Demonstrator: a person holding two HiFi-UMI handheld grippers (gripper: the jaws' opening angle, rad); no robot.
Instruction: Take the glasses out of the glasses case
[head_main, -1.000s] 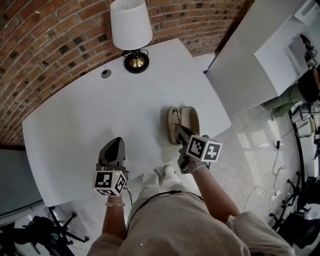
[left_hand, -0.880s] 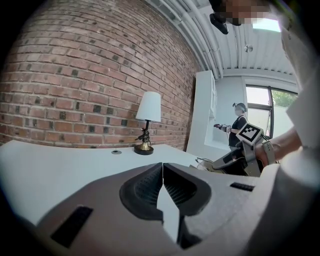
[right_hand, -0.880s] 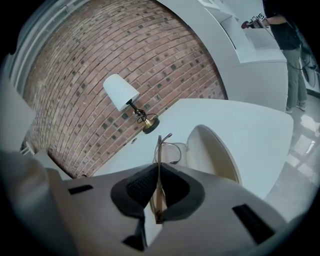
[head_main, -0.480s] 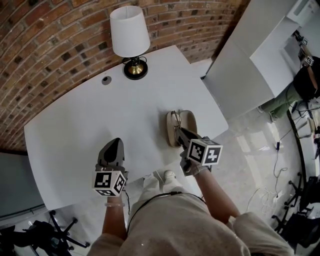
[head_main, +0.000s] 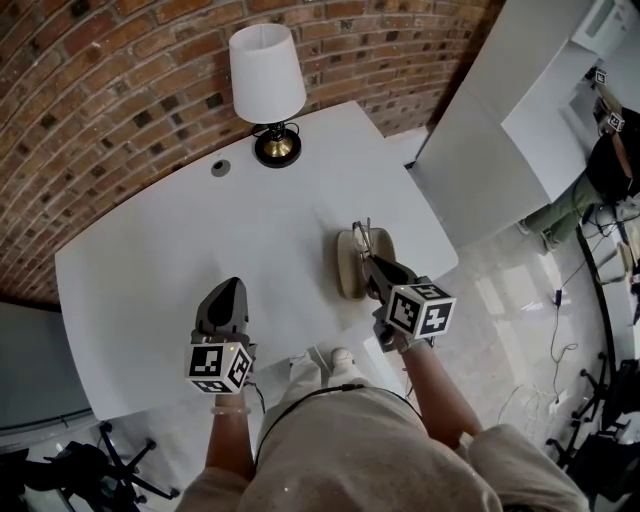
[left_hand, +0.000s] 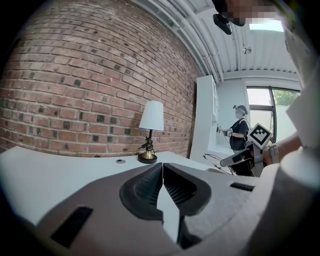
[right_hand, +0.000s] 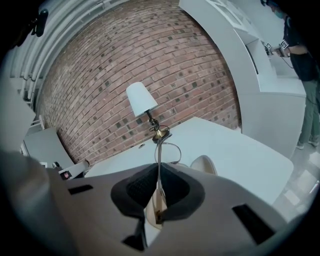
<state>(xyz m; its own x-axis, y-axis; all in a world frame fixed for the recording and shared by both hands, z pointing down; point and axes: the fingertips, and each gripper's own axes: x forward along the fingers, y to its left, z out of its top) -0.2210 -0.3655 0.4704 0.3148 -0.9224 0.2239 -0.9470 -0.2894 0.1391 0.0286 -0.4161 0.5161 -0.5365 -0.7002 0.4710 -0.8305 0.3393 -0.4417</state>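
Glasses (right_hand: 159, 155): thin wire pair, held on edge in the right tongs (right_hand: 159, 167), just above the far end of the glasses case (head_main: 350, 268). Whether any part touched the case could not be told.
Case: beige and oval, lying open on the right near part of the white bench (head_main: 200, 240), close to its edge.
Right tongs: pinched on a slim side piece of the frame, one lens loop standing out beyond the tips.
Left tongs (left_hand: 163, 172): pressed together on nothing, hovering over the left near part of the bench, well apart from the case.
Lamp (head_main: 268, 70): at the far edge, out of the way.
Handling: the pair looked very light, but springy and easy to bend. The narrow metal probably slides or swivels in a pinch. Lenses likely scratch and smear.
Where to grip: the frame near a hinge or the bridge seemed safest, with gentle pressure and never on the lenses.
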